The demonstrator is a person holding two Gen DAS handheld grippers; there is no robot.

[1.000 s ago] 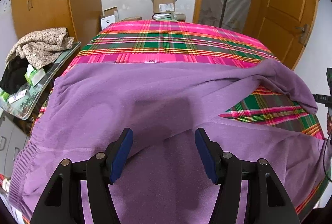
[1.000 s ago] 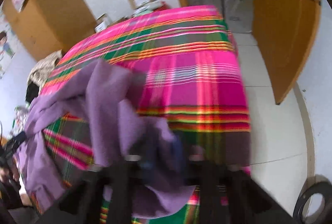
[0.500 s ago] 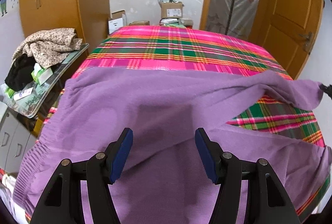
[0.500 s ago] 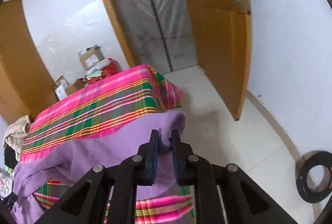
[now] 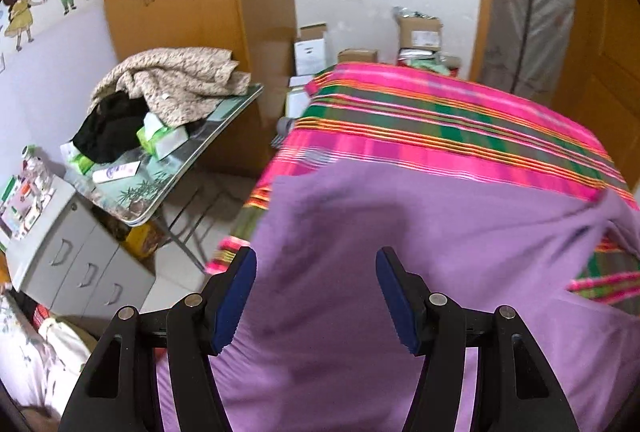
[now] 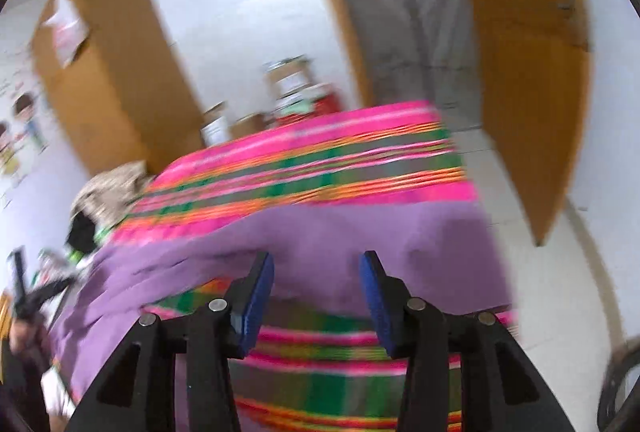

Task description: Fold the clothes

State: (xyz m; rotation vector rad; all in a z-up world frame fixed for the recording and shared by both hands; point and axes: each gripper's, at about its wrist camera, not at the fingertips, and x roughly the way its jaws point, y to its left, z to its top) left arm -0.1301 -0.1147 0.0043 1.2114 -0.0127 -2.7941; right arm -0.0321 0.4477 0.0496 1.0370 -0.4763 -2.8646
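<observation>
garment: soft purple knit sweater [image 5: 400,232] spread on plaid-covered counter [image 6: 320,160]; sleeve laid out rightward | right gripper [image 6: 316,296]: jaws wide, empty; half a second ago pinching sleeve end, so released | left gripper [image 5: 316,292]: jaws wide, empty, over body; swung leftward

We see a bed under a pink-and-green plaid cover [image 5: 440,120], centre right of frame, a purple garment [image 5: 400,232] spread across its lower half

We see the garment [image 5: 400,252] spread on the bed [image 5: 440,124], a side table [image 5: 168,168] to its left, boxes [image 5: 416,32] behind
</observation>
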